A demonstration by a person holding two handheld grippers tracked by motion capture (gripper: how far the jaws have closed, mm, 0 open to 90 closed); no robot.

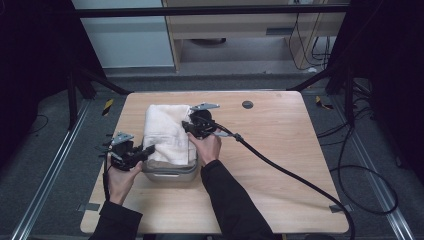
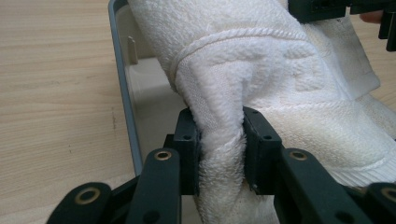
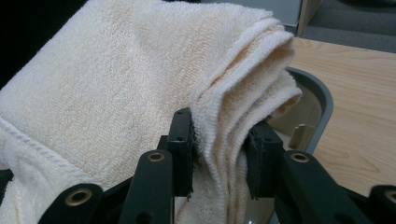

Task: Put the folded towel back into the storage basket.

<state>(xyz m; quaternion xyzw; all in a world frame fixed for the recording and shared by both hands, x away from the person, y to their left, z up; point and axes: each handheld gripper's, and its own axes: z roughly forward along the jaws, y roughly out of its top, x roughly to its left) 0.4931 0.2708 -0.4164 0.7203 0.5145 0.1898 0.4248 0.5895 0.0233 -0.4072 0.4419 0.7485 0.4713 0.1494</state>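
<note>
While the person's forearms enter from the near edge of the table (image 1: 280, 165), the left gripper (image 1: 141, 153) and the right gripper (image 1: 191, 127) both pinch the same white towel (image 1: 165, 131). From the high view one sees the towel as a folded bundle that lies over a grey metal tray (image 1: 170, 172), which stands near the middle of the table, a little toward its left edge and its near edge. The left gripper holds the bundle at the near left corner, the right gripper at the right side, farther from the person.

What the high view hides, the gripper views give. The left gripper view shows the jaws of this gripper (image 2: 221, 140) closed on a thick twisted fold of towel (image 2: 261, 70), with the rim of the tray (image 2: 123, 88) just beside it and its pale inside wall under the cloth. The right gripper view shows its own gripper (image 3: 219, 140) clamping several stacked layers of the towel's edge (image 3: 116, 88), above the rounded corner of the tray (image 3: 322, 112).
</note>
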